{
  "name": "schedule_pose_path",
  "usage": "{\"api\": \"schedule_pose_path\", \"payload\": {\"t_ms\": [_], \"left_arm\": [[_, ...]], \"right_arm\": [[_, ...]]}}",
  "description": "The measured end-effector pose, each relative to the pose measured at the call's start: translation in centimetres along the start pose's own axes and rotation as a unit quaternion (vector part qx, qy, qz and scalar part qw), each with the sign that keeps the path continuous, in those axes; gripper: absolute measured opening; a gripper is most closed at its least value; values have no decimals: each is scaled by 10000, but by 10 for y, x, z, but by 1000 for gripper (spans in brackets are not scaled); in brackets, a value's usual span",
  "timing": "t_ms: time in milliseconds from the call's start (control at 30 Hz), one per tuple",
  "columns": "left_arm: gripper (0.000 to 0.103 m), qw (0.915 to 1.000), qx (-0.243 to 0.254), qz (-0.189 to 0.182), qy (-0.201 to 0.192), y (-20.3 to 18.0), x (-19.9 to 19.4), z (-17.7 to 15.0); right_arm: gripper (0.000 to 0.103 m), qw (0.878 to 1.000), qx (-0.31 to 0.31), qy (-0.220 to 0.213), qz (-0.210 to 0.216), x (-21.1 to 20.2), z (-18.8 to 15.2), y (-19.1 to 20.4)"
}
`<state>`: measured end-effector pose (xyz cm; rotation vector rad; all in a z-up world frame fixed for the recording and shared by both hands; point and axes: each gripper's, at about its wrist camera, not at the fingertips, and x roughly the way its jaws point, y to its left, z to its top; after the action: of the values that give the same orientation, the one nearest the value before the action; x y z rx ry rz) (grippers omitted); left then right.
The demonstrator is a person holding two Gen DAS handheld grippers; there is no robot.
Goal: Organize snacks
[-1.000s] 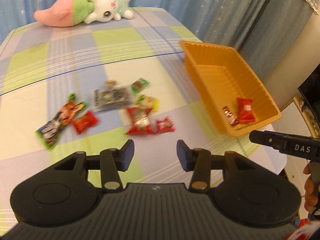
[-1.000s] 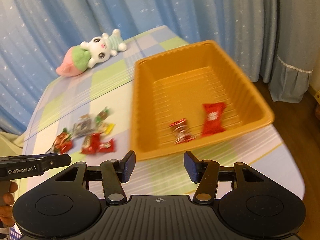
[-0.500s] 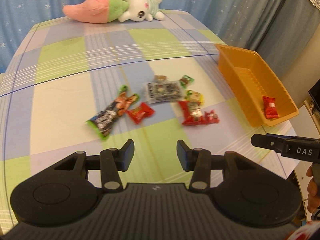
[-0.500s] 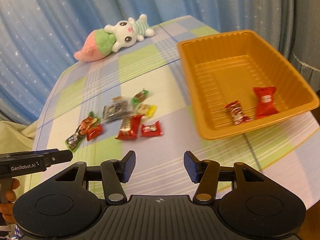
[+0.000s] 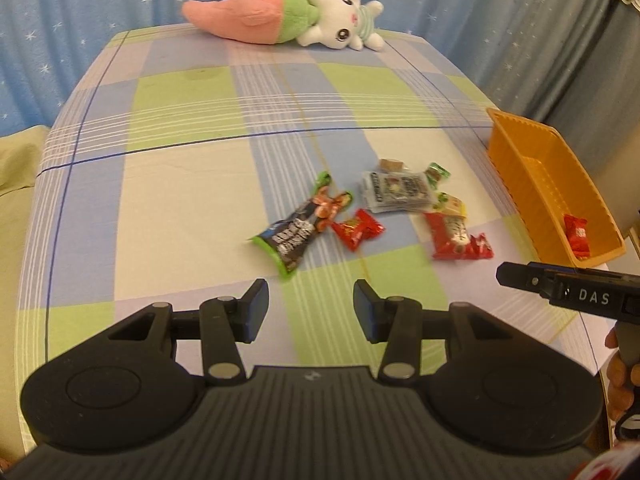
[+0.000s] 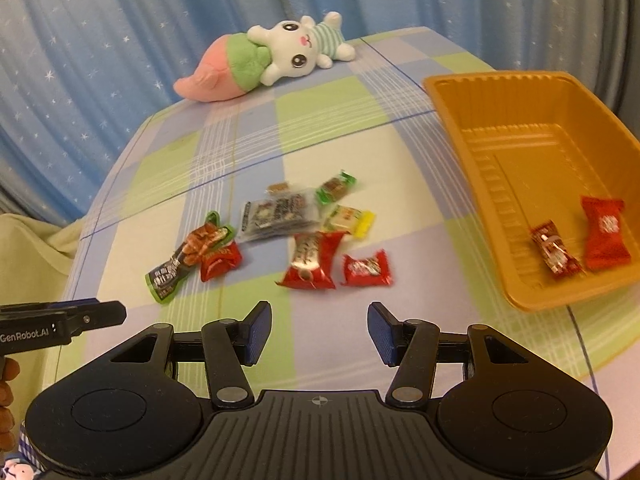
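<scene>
Bench edges: the bench [image 5: 180, 184] wears a checked cloth of blue, green and cream; its far edge meets a starred blue curtain [image 5: 100, 8], where a plush rabbit [image 5: 288, 20] lies on its side.
Open room: bare cloth spreads wide on the left half of the bench and in the strip between both tongs and the snacks.
Tray: an orange plastic tray [image 6: 452, 120] with ribbed walls sits at the bench's right edge, apart from the snack cluster; a red candy pack [image 6: 605, 238] and a small dark-red bar [image 6: 554, 250] lie in its near end.
Snacks: the loose wrappers lie mid-bench in a close cluster, a long black-and-green pack [image 5: 292, 236], a small red pouch [image 5: 358, 232], a clear grey flat pack [image 6: 278, 214], a yellow candy [image 6: 350, 220], a green candy [image 6: 334, 188], a red-and-white pack [image 6: 312, 260] and a red square pack [image 6: 366, 268]; all look like glossy, crinkled film.
Left tongs: the left tongs [image 5: 310, 306] hang apart over bare cloth with nothing between them, just short of the black-and-green pack.
Right tongs: the right tongs [image 6: 318, 330] also stand apart and hold nothing, just short of the two red packs, the tray off to their right.
</scene>
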<state>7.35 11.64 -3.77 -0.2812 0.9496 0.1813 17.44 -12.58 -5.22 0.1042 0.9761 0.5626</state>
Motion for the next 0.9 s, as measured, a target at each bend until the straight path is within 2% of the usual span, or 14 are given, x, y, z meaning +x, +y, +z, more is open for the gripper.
{"api": "schedule_pose_path", "payload": {"t_ms": [600, 733, 900], "left_arm": [[43, 9999, 30, 144, -20, -6, 22, 15], [43, 9998, 88, 181, 0, -8, 28, 19], [43, 9997, 180, 187, 9, -13, 35, 24]], "right_arm": [[53, 9985, -516, 71, -190, 62, 29, 13], [45, 9979, -573, 182, -238, 75, 31, 11], [42, 9976, -555, 301, -273, 86, 31, 7]]}}
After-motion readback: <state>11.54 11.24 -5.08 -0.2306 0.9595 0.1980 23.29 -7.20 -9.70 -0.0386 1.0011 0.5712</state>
